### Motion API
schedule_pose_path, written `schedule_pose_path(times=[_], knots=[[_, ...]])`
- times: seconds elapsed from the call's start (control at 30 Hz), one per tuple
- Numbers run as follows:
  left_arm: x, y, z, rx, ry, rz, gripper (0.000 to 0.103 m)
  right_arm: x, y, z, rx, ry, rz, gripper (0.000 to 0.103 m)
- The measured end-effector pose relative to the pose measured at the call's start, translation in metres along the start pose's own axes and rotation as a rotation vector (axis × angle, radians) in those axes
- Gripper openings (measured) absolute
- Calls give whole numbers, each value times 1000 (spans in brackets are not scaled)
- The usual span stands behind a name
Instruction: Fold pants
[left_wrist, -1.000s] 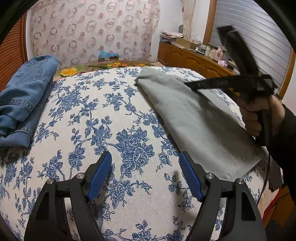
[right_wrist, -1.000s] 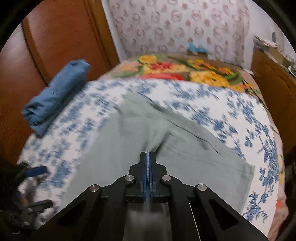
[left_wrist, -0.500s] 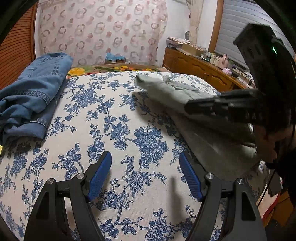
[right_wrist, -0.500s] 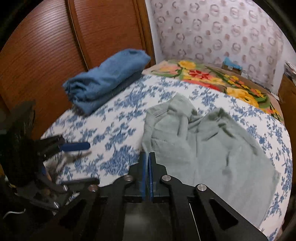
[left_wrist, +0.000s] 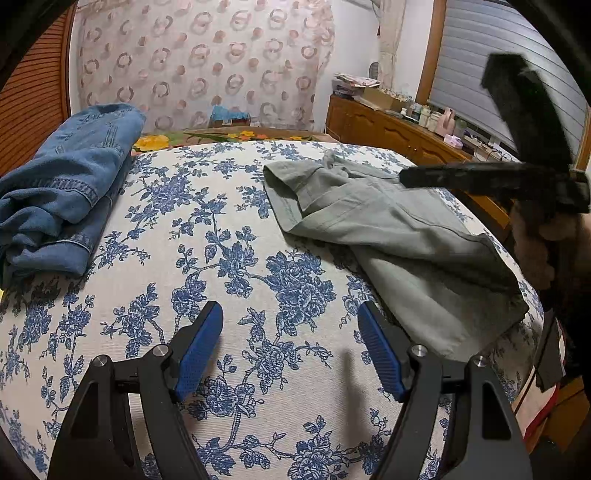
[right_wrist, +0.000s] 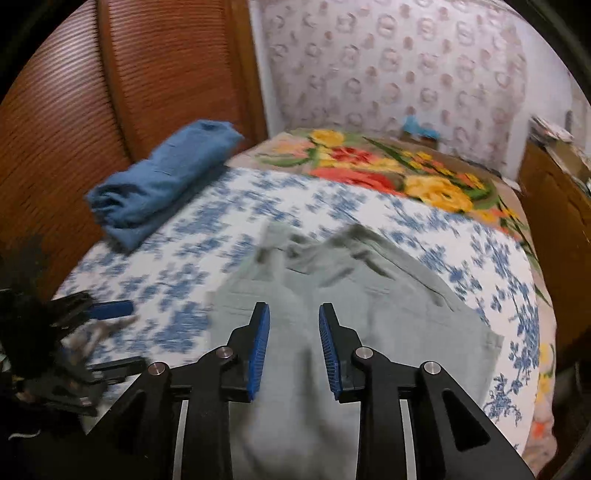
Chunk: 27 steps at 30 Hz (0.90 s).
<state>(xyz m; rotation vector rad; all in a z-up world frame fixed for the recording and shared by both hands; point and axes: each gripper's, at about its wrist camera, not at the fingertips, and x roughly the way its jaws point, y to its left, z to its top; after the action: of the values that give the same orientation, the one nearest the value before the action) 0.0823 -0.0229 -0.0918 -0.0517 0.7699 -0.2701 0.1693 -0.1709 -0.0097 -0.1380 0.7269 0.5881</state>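
Grey-green pants lie folded on the right side of the bed, their top edge rumpled; the right wrist view shows them spread below the jaws. My right gripper hovers over the pants, its jaws opening, with nothing pressed between the blue pads. In the left wrist view the right gripper appears as a dark bar held by a hand above the pants. My left gripper is open over the bare floral cover, left of the pants, holding nothing.
Folded blue jeans sit at the bed's left side, also the jeans by a wooden wardrobe. The blue-flowered cover spans the bed. A wooden cabinet with clutter stands at the right.
The right gripper let go of the pants and its jaws came apart; the lifted cloth dropped onto the bed in a fold. The left gripper stayed put.
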Motion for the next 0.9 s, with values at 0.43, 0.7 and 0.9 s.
schedule_pose_path(times=[0.43, 0.7, 0.9], knots=[[2, -1, -1, 7, 2, 2, 76, 38, 14, -12, 59, 97, 55, 28], [2, -1, -1, 9, 3, 2, 76, 40, 1, -9, 68, 89, 115, 13], [3, -1, -2, 12, 5, 3, 76, 14, -1, -2, 55, -10, 106, 4]])
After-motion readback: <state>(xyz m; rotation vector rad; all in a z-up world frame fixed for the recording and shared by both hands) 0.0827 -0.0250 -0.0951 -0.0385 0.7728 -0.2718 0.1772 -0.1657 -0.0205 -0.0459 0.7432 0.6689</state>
